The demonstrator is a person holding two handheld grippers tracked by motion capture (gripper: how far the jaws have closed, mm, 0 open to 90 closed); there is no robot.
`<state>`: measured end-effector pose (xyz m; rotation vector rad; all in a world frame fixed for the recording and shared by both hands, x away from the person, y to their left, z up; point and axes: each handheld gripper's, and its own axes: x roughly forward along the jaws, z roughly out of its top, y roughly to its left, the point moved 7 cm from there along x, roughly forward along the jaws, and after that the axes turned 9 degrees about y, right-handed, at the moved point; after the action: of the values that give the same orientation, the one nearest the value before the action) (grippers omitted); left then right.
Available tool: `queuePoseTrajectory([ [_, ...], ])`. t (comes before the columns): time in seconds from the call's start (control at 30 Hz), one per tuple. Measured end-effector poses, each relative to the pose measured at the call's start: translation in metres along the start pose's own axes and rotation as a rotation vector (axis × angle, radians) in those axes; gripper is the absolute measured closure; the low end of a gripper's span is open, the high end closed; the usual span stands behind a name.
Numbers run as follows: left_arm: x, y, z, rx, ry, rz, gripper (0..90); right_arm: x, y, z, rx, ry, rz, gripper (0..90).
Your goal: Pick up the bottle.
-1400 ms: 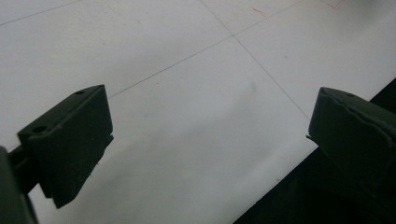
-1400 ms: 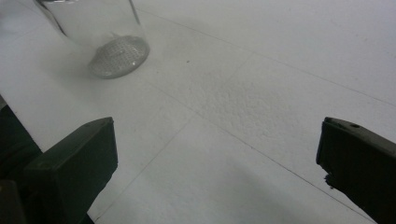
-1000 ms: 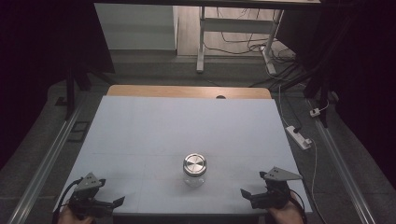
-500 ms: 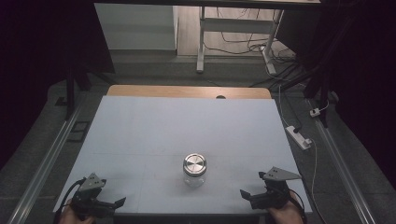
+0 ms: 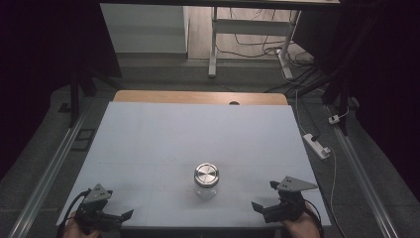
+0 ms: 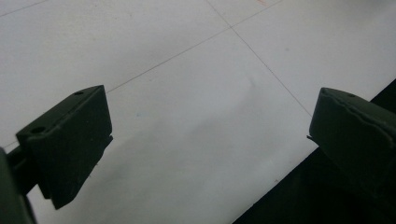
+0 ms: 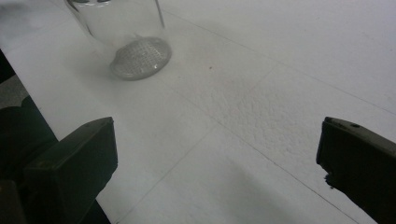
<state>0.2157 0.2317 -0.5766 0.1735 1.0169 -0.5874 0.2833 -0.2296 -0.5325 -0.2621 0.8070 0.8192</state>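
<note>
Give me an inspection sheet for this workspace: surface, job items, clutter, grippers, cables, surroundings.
Surface: white table top with faint seam lines, a wooden strip along the far edge.
Job's things: clear glass jar with a silver metal lid, upright, near the front centre, lid on.
Clutter: nothing seen.
Grippers: left gripper open at the front left corner; right gripper open at the front right; both apart from the jar.
Cables: black cable trails from the left gripper.
Surroundings: white power strip and loose wires on the grey floor; dark room.

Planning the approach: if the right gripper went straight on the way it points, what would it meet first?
Probably the white table top: the right gripper, jaws wide open, points down at bare surface. The glass jar stands off toward its left jaw, apparently outside that line.
</note>
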Motion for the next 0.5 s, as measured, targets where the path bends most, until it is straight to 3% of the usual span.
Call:
queuePoseTrajectory([
  [0.5,0.0,0.0,0.0,0.0,0.0,0.004,0.0,0.005,0.009,0.011,-0.048,-0.031,0.016,0.0],
])
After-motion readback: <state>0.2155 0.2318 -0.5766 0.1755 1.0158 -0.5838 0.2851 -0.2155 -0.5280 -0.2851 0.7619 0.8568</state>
